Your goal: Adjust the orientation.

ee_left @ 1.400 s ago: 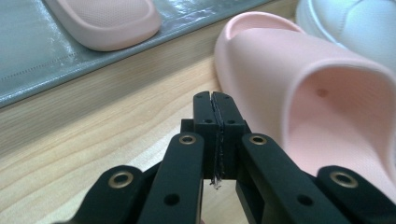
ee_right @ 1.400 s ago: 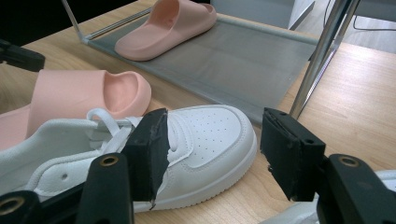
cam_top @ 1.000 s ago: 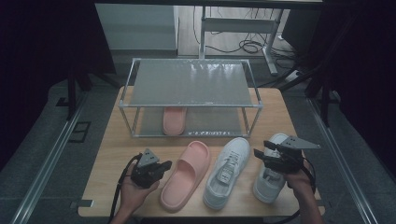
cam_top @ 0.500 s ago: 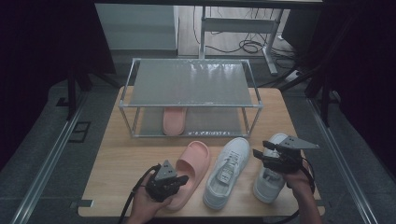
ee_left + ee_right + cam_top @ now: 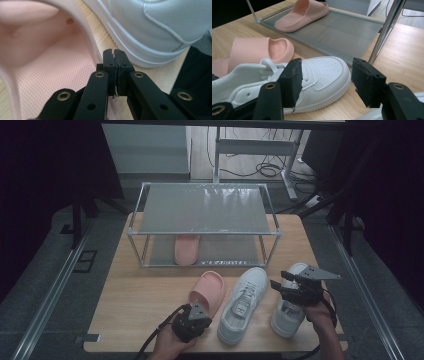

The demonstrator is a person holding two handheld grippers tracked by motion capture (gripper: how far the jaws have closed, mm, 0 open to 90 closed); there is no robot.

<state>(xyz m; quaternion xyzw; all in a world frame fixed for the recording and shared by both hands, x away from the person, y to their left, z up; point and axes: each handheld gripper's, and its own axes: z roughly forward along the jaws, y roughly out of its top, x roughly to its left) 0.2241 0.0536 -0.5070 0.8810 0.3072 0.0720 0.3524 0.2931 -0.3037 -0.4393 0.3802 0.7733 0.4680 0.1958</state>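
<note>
A pink slipper (image 5: 210, 290) lies on the wooden table (image 5: 135, 295), with a white sneaker (image 5: 245, 302) beside it and a second white sneaker (image 5: 287, 317) further right. My left gripper (image 5: 198, 310) sits at the slipper's heel end. In the left gripper view its jaws (image 5: 114, 53) are shut, pad against pad with nothing between them, just over the slipper's side rim (image 5: 45, 62) next to the sneaker (image 5: 155, 27). My right gripper (image 5: 278, 280) hovers open above the right sneaker. In the right gripper view the open right gripper (image 5: 327, 65) frames the middle sneaker's toe (image 5: 324, 77).
A metal two-tier rack (image 5: 205, 232) stands at the back of the table, with the matching pink slipper (image 5: 186, 249) on its lower shelf. The rack's post (image 5: 387, 27) rises close to my right gripper. Bare wood stretches to the left of the shoes.
My left hand has moved right and a little lower, from the bare table up to the slipper's heel. The right gripper has kept still.
</note>
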